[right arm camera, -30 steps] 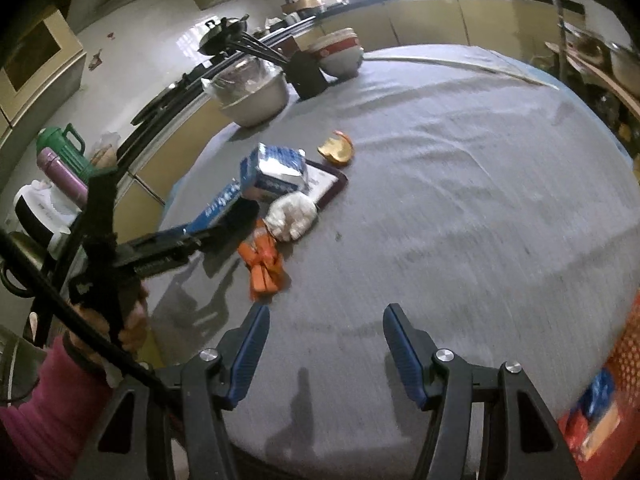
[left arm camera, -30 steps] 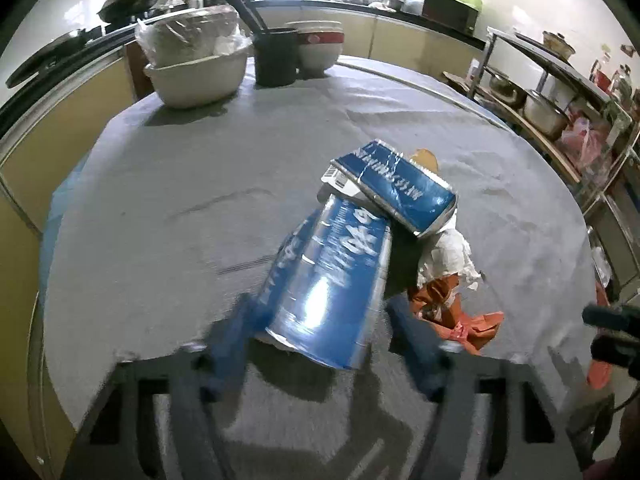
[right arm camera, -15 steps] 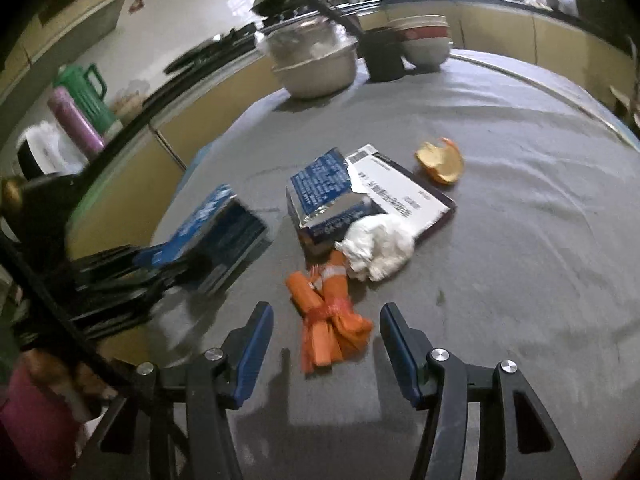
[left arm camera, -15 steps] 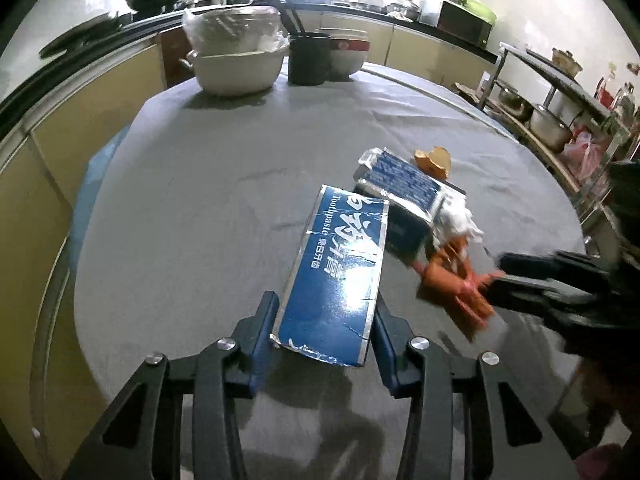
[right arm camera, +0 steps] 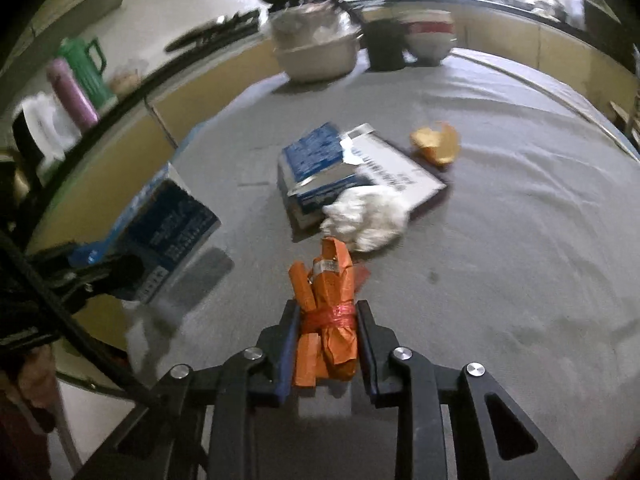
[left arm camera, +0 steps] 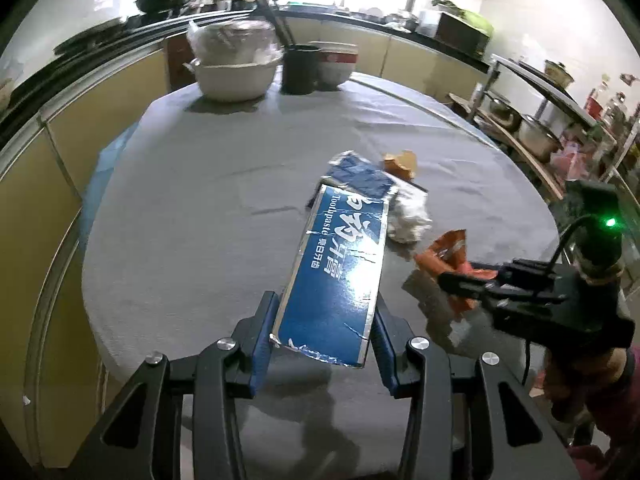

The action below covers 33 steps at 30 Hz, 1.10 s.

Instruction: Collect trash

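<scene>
- On the round table [left arm camera: 208, 208], draped in a grey cloth, a small heap of rubbish lies toward the right of the left wrist view.
- The left gripper [left arm camera: 324, 332] is clamped on a flattened blue toothpaste box [left arm camera: 340, 272]; both blue pads press its long edges, and the box juts forward, lifted clear of the cloth with its shadow below.
- The right gripper [right arm camera: 326, 340] is closed on an orange wrapper bundle [right arm camera: 326, 304] tied with a red band; its pads squeeze the bundle at the band, and the upper end sticks out past the fingertips.
- In the left wrist view the same bundle [left arm camera: 448, 256] shows at the tip of the right gripper [left arm camera: 448, 280], just right of the toothpaste box.
- A crumpled white tissue [right arm camera: 368, 216] lies on the cloth just beyond the orange bundle, touching a second blue carton [right arm camera: 316, 164].
- That carton rests partly over a flat white printed card [right arm camera: 396, 172] with a dark edge.
- An orange peel [right arm camera: 436, 144] sits just beyond the card's far corner.
- At the far edge of the table stand a large cream basin [left arm camera: 234, 76] with a covered bowl in it, a black utensil holder [left arm camera: 300, 68] and a red-and-white bowl [left arm camera: 336, 64].
- A green thermos jug [right arm camera: 86, 64] and a purple flask [right arm camera: 72, 92] stand at the left of the right wrist view, off the table.
</scene>
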Each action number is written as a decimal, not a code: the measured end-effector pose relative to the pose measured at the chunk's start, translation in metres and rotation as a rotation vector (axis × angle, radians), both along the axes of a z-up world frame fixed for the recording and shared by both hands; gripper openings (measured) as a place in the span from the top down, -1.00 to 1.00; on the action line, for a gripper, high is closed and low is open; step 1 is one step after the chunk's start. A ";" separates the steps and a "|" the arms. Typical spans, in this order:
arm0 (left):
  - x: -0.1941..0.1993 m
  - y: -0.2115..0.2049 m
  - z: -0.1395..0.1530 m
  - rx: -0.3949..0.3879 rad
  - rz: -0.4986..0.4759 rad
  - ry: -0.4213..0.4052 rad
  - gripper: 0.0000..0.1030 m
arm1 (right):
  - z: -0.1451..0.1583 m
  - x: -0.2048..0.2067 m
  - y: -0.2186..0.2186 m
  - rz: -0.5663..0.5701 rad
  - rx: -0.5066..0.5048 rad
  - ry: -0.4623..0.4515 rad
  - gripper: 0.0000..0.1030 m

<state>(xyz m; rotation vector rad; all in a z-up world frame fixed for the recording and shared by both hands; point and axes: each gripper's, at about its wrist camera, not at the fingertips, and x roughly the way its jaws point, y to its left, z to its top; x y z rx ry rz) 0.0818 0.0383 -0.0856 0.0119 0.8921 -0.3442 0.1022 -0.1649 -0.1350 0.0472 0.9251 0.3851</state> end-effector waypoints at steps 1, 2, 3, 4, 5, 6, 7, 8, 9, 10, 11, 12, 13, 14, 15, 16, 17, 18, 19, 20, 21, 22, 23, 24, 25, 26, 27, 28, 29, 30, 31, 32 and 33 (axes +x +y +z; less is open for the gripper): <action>-0.003 -0.004 0.001 0.005 -0.006 -0.002 0.11 | 0.004 -0.004 -0.005 -0.009 0.007 -0.007 0.44; -0.005 -0.008 0.002 0.007 -0.012 -0.001 0.11 | 0.008 -0.010 -0.015 -0.021 0.022 -0.016 0.44; -0.007 -0.012 0.003 0.007 -0.016 0.001 0.11 | 0.013 -0.015 -0.024 -0.033 0.037 -0.024 0.44; -0.009 -0.016 0.004 0.008 -0.020 -0.002 0.11 | 0.016 -0.020 -0.030 -0.044 0.045 -0.032 0.44; -0.012 -0.021 0.005 0.011 -0.024 -0.008 0.11 | 0.020 -0.025 -0.035 -0.055 0.051 -0.040 0.44; -0.016 -0.026 0.008 0.015 -0.030 -0.017 0.11 | 0.024 -0.032 -0.042 -0.066 0.058 -0.051 0.44; -0.018 -0.030 0.010 0.018 -0.034 -0.022 0.11 | 0.027 -0.039 -0.047 -0.074 0.062 -0.060 0.44; -0.021 -0.035 0.012 0.021 -0.039 -0.029 0.11 | 0.030 -0.045 -0.053 -0.083 0.068 -0.069 0.44; -0.023 -0.039 0.014 0.023 -0.044 -0.035 0.11 | 0.033 -0.050 -0.061 -0.089 0.073 -0.077 0.44; -0.025 -0.043 0.016 0.025 -0.050 -0.041 0.11 | 0.036 -0.054 -0.063 -0.095 0.075 -0.085 0.44; -0.027 -0.047 0.017 0.027 -0.055 -0.044 0.11 | 0.040 -0.060 -0.068 -0.105 0.077 -0.096 0.44; -0.029 -0.052 0.019 0.029 -0.058 -0.047 0.11 | 0.042 -0.066 -0.073 -0.112 0.078 -0.104 0.44; -0.032 -0.057 0.021 0.032 -0.066 -0.052 0.11 | 0.044 -0.070 -0.077 -0.119 0.080 -0.109 0.44; -0.034 -0.062 0.022 0.035 -0.073 -0.058 0.11 | 0.047 -0.076 -0.081 -0.125 0.082 -0.113 0.44; -0.037 -0.068 0.023 0.036 -0.086 -0.063 0.11 | 0.048 -0.080 -0.085 -0.135 0.084 -0.119 0.44; -0.039 -0.072 0.024 0.036 -0.093 -0.065 0.11 | 0.050 -0.085 -0.090 -0.146 0.087 -0.125 0.44; -0.040 -0.077 0.025 0.035 -0.101 -0.067 0.11 | 0.050 -0.089 -0.094 -0.151 0.089 -0.128 0.44; -0.042 -0.082 0.025 0.034 -0.108 -0.068 0.11 | 0.051 -0.093 -0.099 -0.160 0.091 -0.133 0.44; -0.044 -0.085 0.025 0.033 -0.112 -0.068 0.11 | 0.053 -0.097 -0.102 -0.166 0.093 -0.135 0.44; -0.045 -0.089 0.026 0.032 -0.117 -0.067 0.11 | 0.053 -0.101 -0.107 -0.176 0.098 -0.138 0.44; -0.047 -0.093 0.026 0.031 -0.121 -0.066 0.11 | 0.054 -0.105 -0.112 -0.182 0.104 -0.139 0.44; -0.049 -0.097 0.026 0.029 -0.127 -0.065 0.11 | 0.055 -0.109 -0.116 -0.189 0.108 -0.142 0.44; -0.051 -0.101 0.026 0.030 -0.132 -0.066 0.11 | 0.055 -0.112 -0.119 -0.196 0.111 -0.147 0.44; -0.052 -0.106 0.026 0.033 -0.137 -0.067 0.11 | 0.056 -0.116 -0.124 -0.207 0.114 -0.154 0.44; -0.053 -0.109 0.026 0.035 -0.141 -0.067 0.11 | 0.056 -0.118 -0.127 -0.214 0.116 -0.158 0.44; -0.054 -0.113 0.026 0.038 -0.146 -0.065 0.11 | 0.057 -0.121 -0.133 -0.225 0.122 -0.162 0.44; -0.055 -0.116 0.026 0.040 -0.150 -0.064 0.11 | 0.057 -0.124 -0.138 -0.237 0.128 -0.164 0.44; -0.057 -0.120 0.027 0.044 -0.156 -0.066 0.11 | 0.057 -0.126 -0.142 -0.247 0.134 -0.167 0.44; -0.058 -0.124 0.027 0.048 -0.161 -0.068 0.11 | 0.057 -0.128 -0.147 -0.258 0.141 -0.171 0.44; -0.059 -0.127 0.027 0.050 -0.165 -0.068 0.11 | 0.058 -0.131 -0.152 -0.265 0.145 -0.175 0.44; -0.059 -0.131 0.028 0.052 -0.170 -0.068 0.11 | 0.058 -0.133 -0.157 -0.276 0.149 -0.180 0.44; -0.061 -0.134 0.029 0.053 -0.174 -0.068 0.11 | 0.058 -0.135 -0.162 -0.287 0.153 -0.183 0.44; -0.062 -0.139 0.029 0.056 -0.182 -0.072 0.11 | 0.059 -0.138 -0.167 -0.296 0.158 -0.185 0.44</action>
